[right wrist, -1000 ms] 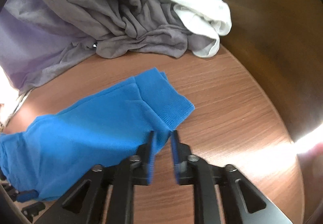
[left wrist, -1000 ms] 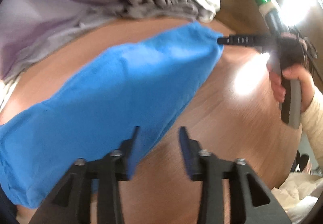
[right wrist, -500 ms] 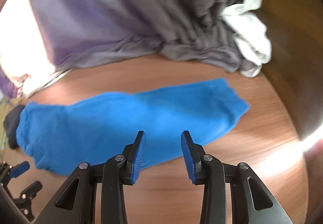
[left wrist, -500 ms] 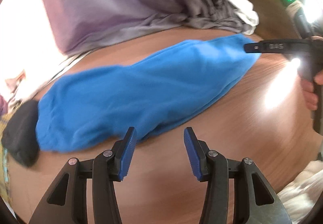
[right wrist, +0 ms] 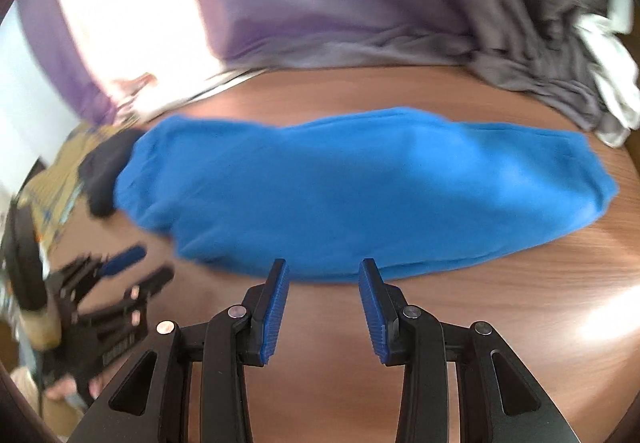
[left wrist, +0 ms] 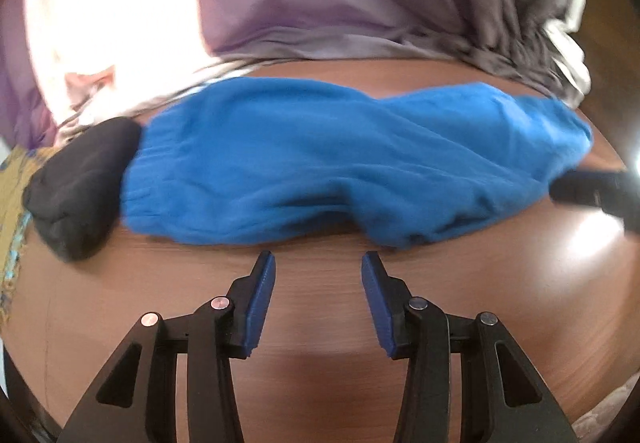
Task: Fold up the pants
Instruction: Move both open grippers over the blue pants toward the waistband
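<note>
Blue pants (left wrist: 344, 163) lie flat in a long folded strip across the brown wooden table (left wrist: 320, 323), waistband to the left. They also show in the right wrist view (right wrist: 360, 195). My left gripper (left wrist: 318, 295) is open and empty, just in front of the pants' near edge. My right gripper (right wrist: 323, 303) is open and empty, its tips at the near edge of the pants. The left gripper also shows blurred at the lower left of the right wrist view (right wrist: 120, 283).
A black bundle of cloth (left wrist: 80, 187) lies against the waistband end. A pile of grey and lilac clothes (left wrist: 360, 3) with a white garment (right wrist: 612, 83) fills the far side of the table. A yellow patterned cloth (left wrist: 12, 203) lies at far left.
My right gripper has let go of the pants' cuff and opened. Both grippers have pulled back from the pants, which now lie flat across the table.
</note>
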The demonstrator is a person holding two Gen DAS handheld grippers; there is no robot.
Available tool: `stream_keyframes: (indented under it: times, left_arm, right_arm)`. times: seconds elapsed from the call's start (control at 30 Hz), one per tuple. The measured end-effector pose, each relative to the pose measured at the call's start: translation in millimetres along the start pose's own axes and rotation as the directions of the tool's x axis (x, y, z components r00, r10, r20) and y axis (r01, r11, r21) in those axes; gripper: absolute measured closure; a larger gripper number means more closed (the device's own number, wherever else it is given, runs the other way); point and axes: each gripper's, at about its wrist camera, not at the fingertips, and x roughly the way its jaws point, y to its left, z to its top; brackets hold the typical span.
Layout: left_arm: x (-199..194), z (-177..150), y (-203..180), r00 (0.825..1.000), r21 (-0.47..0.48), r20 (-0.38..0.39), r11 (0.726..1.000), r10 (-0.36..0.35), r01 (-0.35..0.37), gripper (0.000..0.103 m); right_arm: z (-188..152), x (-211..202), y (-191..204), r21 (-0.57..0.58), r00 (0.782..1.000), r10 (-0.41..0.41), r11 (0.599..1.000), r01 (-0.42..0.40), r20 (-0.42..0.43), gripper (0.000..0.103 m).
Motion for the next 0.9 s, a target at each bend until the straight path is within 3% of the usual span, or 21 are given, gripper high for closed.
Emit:
stream_keyframes:
  times: [0.33, 0.5, 0.6, 0.8, 0.9]
  left_arm:
    - [-12.2, -3.9, 81.1, 0.995, -0.009, 0.059, 0.997, 0.081, -0.081, 0.058]
    - [-2.2, 2.7, 117.8, 0.994, -0.025, 0.07, 0.996, 0.082, -0.08, 0.058]
    - [9.8, 5.8, 141.2, 0.997, -0.054, 0.067, 0.998, 0.035, -0.032, 0.058]
    - [38.8, 14.1, 164.1, 0.995, -0.037, 0.031, 0.995, -0.096, 0.097, 0.057]
    - [47.9, 16.3, 161.7, 0.993, 0.002, 0.015, 0.993, -0.12, 0.12, 0.057]
  right_arm:
    - [-9.2, 28.2, 82.7, -0.143, 0.997, 0.068, 0.987, -0.072, -0.029, 0.065]
    - [-14.8, 46.8, 112.0, -0.185, 1.0, 0.001, 0.983, -0.004, -0.014, 0.066]
    - [-17.8, 55.1, 127.7, -0.229, 0.996, -0.083, 0.969, 0.087, 0.024, 0.066]
    - [-15.2, 69.9, 137.3, -0.221, 0.987, -0.16, 0.963, 0.156, -0.001, 0.066]
    - [-13.8, 74.0, 138.9, -0.228, 0.981, -0.196, 0.955, 0.19, -0.004, 0.066]
